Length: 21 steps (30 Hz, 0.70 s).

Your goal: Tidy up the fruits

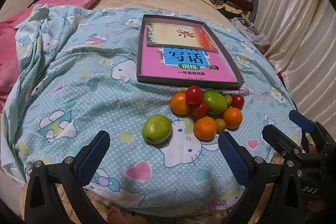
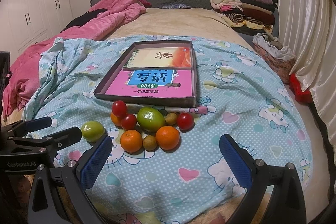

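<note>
Both grabbers are wide open and hold nothing. The left gripper (image 1: pixel 163 152) hangs just before a lone green fruit (image 1: pixel 156 129). The right gripper (image 2: pixel 166 152) faces the fruit pile (image 2: pixel 151 125) beside the box (image 2: pixel 145 101).

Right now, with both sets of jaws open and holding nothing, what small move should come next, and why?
Probably ease the left gripper forward and down over the lone green fruit. That fruit lies apart from the cluster by the shallow box, directly ahead of the open jaws, so it can likely be grasped without nudging the oranges or cherry tomatoes. The right gripper can wait.
</note>
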{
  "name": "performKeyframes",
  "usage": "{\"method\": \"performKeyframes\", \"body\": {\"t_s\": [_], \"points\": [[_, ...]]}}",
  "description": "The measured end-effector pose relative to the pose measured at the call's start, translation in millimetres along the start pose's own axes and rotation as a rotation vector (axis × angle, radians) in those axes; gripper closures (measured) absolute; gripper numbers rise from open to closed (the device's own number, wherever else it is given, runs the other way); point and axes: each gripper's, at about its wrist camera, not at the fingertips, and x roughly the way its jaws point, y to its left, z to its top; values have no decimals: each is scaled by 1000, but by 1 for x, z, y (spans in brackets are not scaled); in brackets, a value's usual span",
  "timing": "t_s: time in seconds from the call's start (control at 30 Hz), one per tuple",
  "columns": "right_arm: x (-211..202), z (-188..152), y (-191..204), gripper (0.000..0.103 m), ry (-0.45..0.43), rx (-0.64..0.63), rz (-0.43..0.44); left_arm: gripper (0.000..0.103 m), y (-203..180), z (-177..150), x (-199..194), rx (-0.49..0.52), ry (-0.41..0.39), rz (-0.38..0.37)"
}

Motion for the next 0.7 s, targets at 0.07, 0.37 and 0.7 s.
{"method": "performKeyframes", "body": {"t_s": [0.07,0.37,0.7], "points": [[3,0,0,0,9,4,-1,1,1,0,1,1,1,-4],[27,3,-4,0,75,44,-6,1,11,0,14,-6,27,13],[56,4,-14,0,138,106,-7,1,21,-2,37,-5,96,5]]}}
